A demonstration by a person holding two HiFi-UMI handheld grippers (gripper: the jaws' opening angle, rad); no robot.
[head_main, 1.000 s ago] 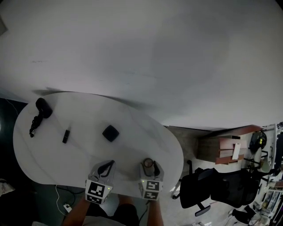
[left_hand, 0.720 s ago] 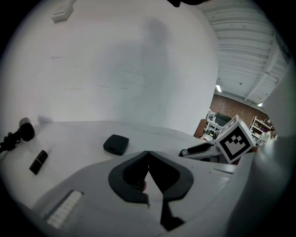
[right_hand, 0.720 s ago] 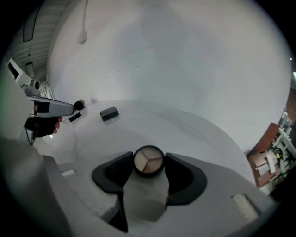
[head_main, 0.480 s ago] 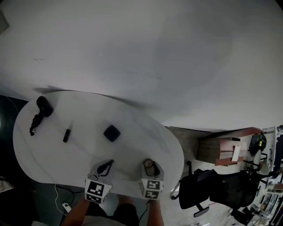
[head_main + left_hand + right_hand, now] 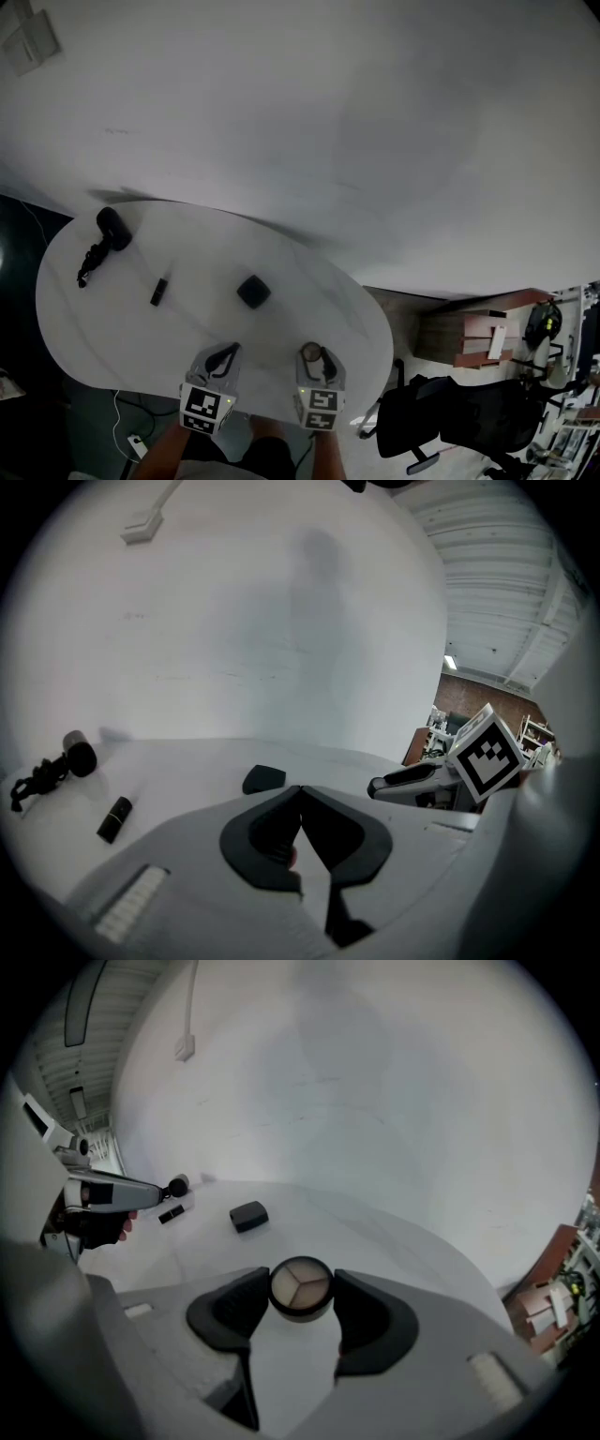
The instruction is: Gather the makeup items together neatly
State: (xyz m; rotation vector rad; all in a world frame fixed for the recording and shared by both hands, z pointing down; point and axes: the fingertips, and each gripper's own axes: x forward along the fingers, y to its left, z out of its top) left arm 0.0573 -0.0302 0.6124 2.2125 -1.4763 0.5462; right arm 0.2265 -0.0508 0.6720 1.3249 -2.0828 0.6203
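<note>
A round palette (image 5: 301,1290) with three beige pans sits between my right gripper's (image 5: 301,1277) pads; the jaws have just been closing and now press on it. In the head view that right gripper (image 5: 316,356) hangs over the white oval table's (image 5: 84,347) near edge, with my left gripper (image 5: 223,357) beside it. The left gripper (image 5: 298,791) is shut with nothing in it. Farther out on the table lie a black square compact (image 5: 253,292), a black lipstick (image 5: 159,292) and a black brush with a cord (image 5: 103,239).
The table stands against a plain white wall. To its right are a brown cabinet (image 5: 473,336), a black office chair (image 5: 441,412) and cluttered shelves. A white power strip (image 5: 136,446) lies on the floor by the table's near left edge.
The right gripper's jaws have closed in on the round palette. Both grippers have come up a little above the table's near edge, and the head view has shifted.
</note>
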